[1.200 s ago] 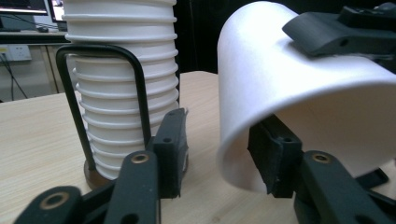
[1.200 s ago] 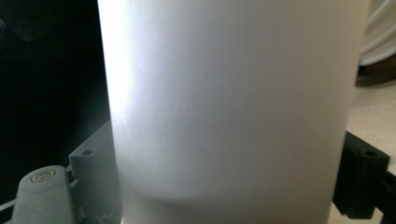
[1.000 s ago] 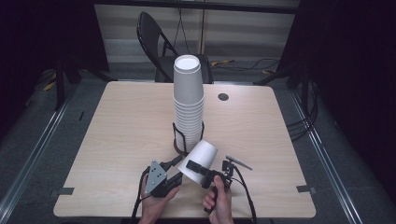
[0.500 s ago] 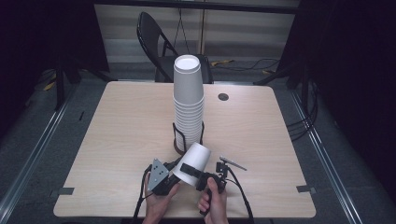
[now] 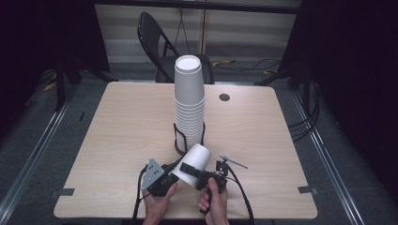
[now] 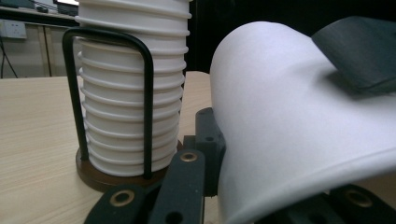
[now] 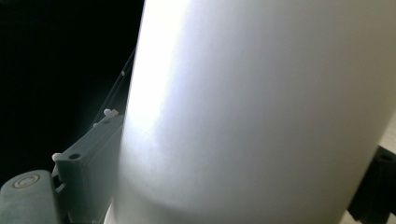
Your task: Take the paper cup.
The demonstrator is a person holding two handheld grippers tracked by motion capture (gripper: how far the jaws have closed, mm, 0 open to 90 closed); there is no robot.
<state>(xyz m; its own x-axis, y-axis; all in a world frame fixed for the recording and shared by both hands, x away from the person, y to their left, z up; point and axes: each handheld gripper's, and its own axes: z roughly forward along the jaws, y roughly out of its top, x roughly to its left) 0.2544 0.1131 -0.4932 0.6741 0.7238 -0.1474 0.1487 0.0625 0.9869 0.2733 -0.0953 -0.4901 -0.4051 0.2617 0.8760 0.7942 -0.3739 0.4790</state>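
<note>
**A:** Left gripper point(image 5: 174, 172) has just clamped its jaws on the rim end of the loose paper cup point(image 5: 194, 162), held tilted just in front of the cup stack point(image 5: 189, 104). Right gripper point(image 5: 202, 177) has been spreading wide around the cup's body.

**B:** So it's a handover, I guess. The left one carries it now.

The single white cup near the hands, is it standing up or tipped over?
Tipped. The single cup leans sideways, bottom aimed up toward the cup stack.
</note>
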